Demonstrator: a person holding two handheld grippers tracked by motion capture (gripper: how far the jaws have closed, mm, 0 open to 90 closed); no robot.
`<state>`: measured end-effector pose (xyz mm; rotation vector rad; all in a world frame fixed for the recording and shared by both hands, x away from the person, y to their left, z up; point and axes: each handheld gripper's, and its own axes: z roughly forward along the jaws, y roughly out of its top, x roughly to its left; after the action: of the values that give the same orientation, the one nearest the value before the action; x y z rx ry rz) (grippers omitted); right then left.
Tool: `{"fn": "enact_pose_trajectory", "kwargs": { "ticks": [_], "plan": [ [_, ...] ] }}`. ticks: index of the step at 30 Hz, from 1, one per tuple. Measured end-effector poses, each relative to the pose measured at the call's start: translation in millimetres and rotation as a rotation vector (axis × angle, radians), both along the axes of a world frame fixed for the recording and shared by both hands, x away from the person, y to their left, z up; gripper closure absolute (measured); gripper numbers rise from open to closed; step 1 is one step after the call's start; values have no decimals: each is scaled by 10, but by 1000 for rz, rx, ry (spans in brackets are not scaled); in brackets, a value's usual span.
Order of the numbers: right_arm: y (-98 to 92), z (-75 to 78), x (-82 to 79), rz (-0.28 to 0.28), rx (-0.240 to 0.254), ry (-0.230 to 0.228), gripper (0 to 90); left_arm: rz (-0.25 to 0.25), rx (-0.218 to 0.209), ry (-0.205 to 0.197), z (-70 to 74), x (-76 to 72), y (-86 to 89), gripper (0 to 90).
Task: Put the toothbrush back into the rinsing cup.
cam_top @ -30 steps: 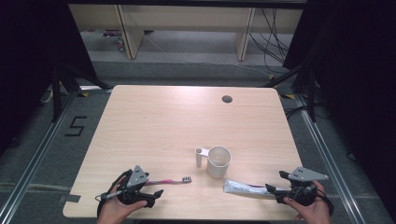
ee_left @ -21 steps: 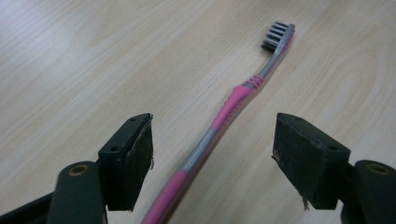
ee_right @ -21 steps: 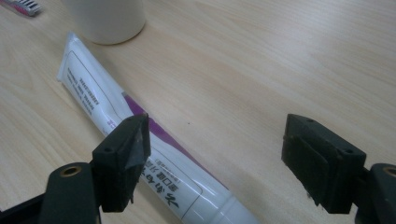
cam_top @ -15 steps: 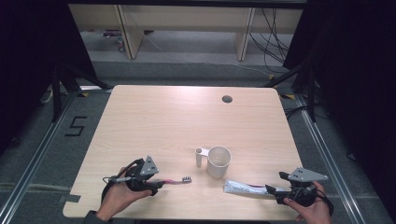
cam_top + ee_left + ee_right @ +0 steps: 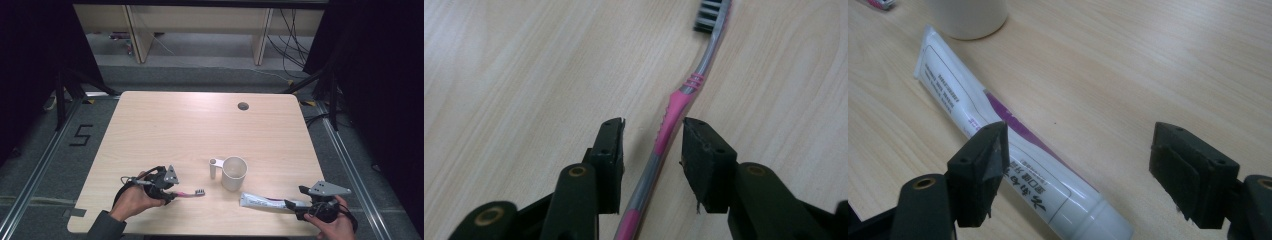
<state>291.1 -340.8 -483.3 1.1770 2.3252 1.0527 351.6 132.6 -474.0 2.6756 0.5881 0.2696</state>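
Note:
A pink and grey toothbrush (image 5: 192, 193) lies flat on the wooden table, bristles to the right. My left gripper (image 5: 170, 192) reaches along its handle. In the left gripper view the handle (image 5: 684, 95) runs between the jaws of that gripper (image 5: 654, 124), which have just been closing; a gap still shows on the left side. A white toothpaste tube (image 5: 262, 201) lies near the front right. My right gripper (image 5: 295, 206) rests at its cap end. In the right gripper view this gripper (image 5: 1083, 131) is open wide, with the tube (image 5: 963, 100) passing under its left jaw.
A white cup (image 5: 234, 173) with a handle stands upright between the toothbrush and the tube, close to the tube's far end (image 5: 970, 17). A small round hole (image 5: 243, 106) sits in the table (image 5: 175, 130) at the back right. Dark floor and racks surround the table.
My left gripper has slid right along the table onto the toothbrush handle, and its jaws have narrowed around it. The right gripper, tube and cup have stayed put.

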Motion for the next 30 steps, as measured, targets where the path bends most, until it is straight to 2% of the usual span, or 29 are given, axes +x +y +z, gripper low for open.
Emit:
{"fn": "enact_pose_trajectory", "kwargs": {
  "ticks": [5,6,9,12,16,17,18,22,25,30],
  "plan": [
    [-16,-6,9,16,-17,-19,249,-29,43,25,-19,32,-85,662],
    [-2,-7,-3,8,-3,5,249,-29,43,25,-19,32,-85,671],
    [5,-8,-5,9,1,7,249,-39,69,55,-36,45,-130,701],
    [-2,-13,2,11,-5,-5,249,-56,85,54,-38,65,-145,731],
    [-2,-12,3,11,-4,-4,249,-52,100,82,-55,75,-183,758],
    [-4,-10,4,15,-5,2,250,-55,104,86,-56,82,-192,760],
    [17,-9,-20,-9,11,29,250,-57,108,91,-54,90,-201,766],
    [11,-13,-5,9,-3,6,250,-61,136,123,-56,112,-242,797],
    [11,-13,-7,12,-2,6,251,-54,162,145,-62,137,-281,806],
    [13,-16,-7,15,-3,8,251,-44,179,166,-56,160,-309,813]
  ]
}}
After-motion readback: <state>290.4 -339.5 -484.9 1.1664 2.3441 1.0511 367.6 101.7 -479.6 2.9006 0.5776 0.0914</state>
